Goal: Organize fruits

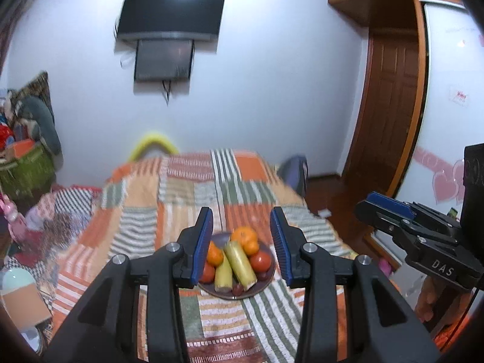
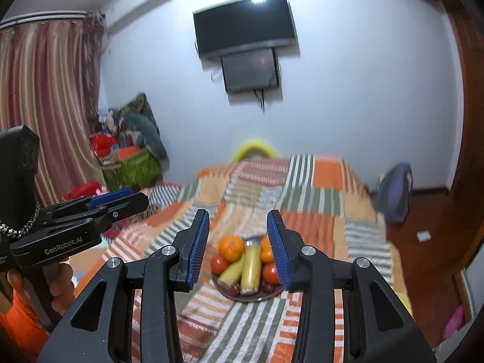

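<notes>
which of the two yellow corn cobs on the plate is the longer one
The right-hand corn cob, lying beside the tomato. It reaches further up the plate than the shorter cob left of it.

Bed cover (image 1: 193,199): patchwork of orange, green-and-white striped and rust-and-white striped blocks.
Round plate (image 1: 266,281) on the cover: dull purple-brown.
On the plate: oranges (image 1: 243,235), bright orange; tomatoes (image 1: 260,260), red; two long pale yellow-green cob-shaped pieces (image 1: 240,260), one paler at its tip; small dark red fruits (image 1: 237,289) at the plate's near edge.
Left gripper (image 1: 242,242): black frame, ribbed blue pads, silver rivets. Right gripper (image 2: 239,242): same colours.
Wall (image 2: 348,90) behind the bed: pale bluish white.
Two wall screens (image 2: 245,24): black.
Curtain (image 2: 45,90) left of the bed: vertical stripes, maroon, cream, pink.
Door (image 1: 390,96) right of the bed: reddish-brown wood.
Crate (image 2: 133,166) by the curtain: green.
</notes>
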Motion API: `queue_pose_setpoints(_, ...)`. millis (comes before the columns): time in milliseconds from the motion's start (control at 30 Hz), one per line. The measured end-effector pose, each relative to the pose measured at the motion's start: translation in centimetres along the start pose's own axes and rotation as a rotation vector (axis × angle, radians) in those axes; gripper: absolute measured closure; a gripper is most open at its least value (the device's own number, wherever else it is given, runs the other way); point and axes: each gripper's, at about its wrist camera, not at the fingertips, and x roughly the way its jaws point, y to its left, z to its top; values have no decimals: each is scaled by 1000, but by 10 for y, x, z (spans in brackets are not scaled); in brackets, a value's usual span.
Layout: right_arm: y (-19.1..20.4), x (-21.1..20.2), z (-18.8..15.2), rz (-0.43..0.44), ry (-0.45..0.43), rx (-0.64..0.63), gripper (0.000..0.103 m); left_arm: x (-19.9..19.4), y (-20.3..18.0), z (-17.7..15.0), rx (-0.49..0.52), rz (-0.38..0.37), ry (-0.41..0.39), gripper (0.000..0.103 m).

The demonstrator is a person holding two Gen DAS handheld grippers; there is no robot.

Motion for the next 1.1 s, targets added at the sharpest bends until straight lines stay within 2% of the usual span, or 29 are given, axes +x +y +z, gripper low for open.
queue_pose_setpoints(67, 9, -17, 3, -15, -48, -16, 66, -22, -5, 4, 8, 3, -47, 63)
queue_pose_setpoints(200, 22, -37, 7, -21, -107, -29, 66, -53, -13, 6, 18, 32, -122, 52)
queue_pose_setpoints(333, 30, -50, 8, -43, -159, -40, 48, -76, -15, 5, 7, 38, -172, 42)
queue_pose_setpoints(433, 34, -55, 8, -58, -186, -47, 40, -89, -17, 3, 9, 55, -210, 32)
queue_pose_setpoints(467, 35, -56, 8, -66, -193, -50, 37, -92, -17, 3, 10, 60, -218, 26)
queue_pose_setpoints(533, 37, -57, 8, -78, -203, -51, 23, -97, -18, 2, 11, 61, -232, 21)
queue_pose_setpoints(633, 42, -60, 6, -101, -217, -60, 18, -103, -20, 1, 21, 72, -243, 16)
queue_pose_setpoints(700, 44, -62, 4, -110, -217, -66, 15, -105, -21, 0, 26, 83, -248, 10)
queue_pose_setpoints(800, 44, -65, 2, -134, -233, -63, 0, -106, -23, -3, 26, 94, -256, 2)
queue_pose_setpoints(1100, 46, -68, 1, -156, -247, -71, 0, -101, -24, -7, 36, 107, -247, 0)
